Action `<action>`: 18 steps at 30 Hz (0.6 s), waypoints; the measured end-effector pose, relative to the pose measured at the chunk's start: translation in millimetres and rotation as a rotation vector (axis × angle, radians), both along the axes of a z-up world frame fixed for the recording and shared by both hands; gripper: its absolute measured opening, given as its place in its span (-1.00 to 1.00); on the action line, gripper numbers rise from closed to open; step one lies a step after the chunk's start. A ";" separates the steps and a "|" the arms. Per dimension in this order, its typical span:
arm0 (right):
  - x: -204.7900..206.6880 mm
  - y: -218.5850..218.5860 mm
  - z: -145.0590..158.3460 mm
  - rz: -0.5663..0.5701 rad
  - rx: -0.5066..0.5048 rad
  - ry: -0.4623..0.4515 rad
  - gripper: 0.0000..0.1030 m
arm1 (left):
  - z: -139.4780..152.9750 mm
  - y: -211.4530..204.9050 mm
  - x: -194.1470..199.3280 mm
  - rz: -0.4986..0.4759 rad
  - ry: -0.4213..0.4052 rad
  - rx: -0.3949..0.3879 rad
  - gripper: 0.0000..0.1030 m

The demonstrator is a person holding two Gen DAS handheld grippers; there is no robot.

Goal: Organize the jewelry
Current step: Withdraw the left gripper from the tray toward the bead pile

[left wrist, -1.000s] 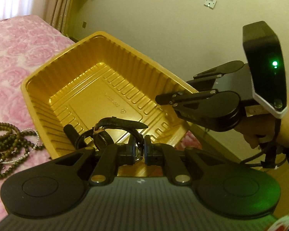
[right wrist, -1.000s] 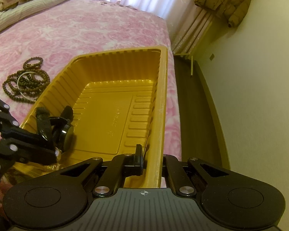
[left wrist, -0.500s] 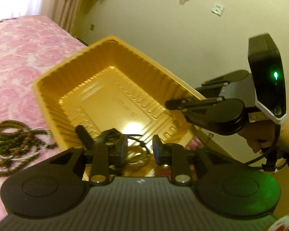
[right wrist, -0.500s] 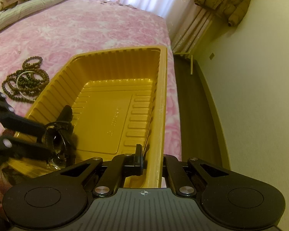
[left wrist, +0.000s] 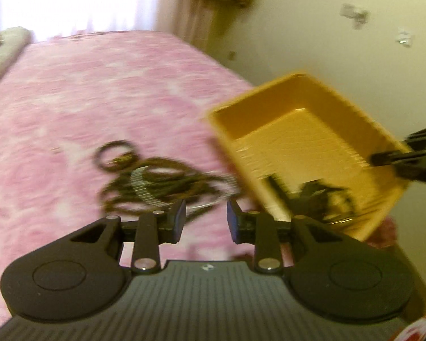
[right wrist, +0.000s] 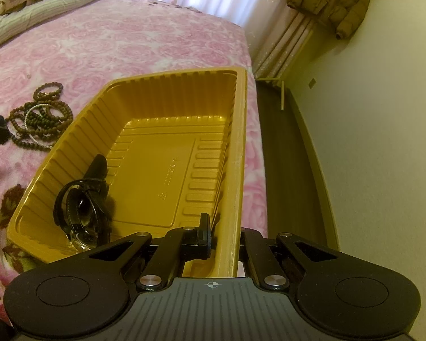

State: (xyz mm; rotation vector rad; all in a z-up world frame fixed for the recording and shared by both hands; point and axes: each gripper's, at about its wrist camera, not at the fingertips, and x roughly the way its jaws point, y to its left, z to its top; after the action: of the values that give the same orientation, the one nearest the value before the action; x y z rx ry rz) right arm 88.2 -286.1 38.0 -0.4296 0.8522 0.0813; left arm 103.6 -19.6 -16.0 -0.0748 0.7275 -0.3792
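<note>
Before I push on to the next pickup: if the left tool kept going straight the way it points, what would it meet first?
Most likely the tangle of brown bead bracelets on the pink bedspread, just ahead of the open left tool. The picture is blurred, so depth is unclear.

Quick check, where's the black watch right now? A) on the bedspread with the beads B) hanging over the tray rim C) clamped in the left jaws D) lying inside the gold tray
D: the black watch lies on the floor of the gold tray, in its near left corner, and the left gripper has nothing between its jaws.
</note>
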 end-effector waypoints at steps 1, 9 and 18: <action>0.0 0.2 -0.1 0.000 -0.001 0.001 -0.93 | -4.1 7.1 0.5 0.025 0.000 0.016 -0.47; -0.3 0.1 -1.1 -0.002 0.000 0.007 -0.93 | -26.4 25.7 11.5 0.083 -0.011 0.096 -0.47; 1.7 -2.7 -2.5 -0.004 0.005 0.014 -0.93 | -36.8 18.4 23.2 0.018 -0.052 0.195 -0.47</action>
State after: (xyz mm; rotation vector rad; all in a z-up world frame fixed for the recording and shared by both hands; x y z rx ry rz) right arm 89.9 -288.8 35.5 -0.4234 0.8665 0.0828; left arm 126.8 -1.2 -52.8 0.1120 0.7089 -0.2901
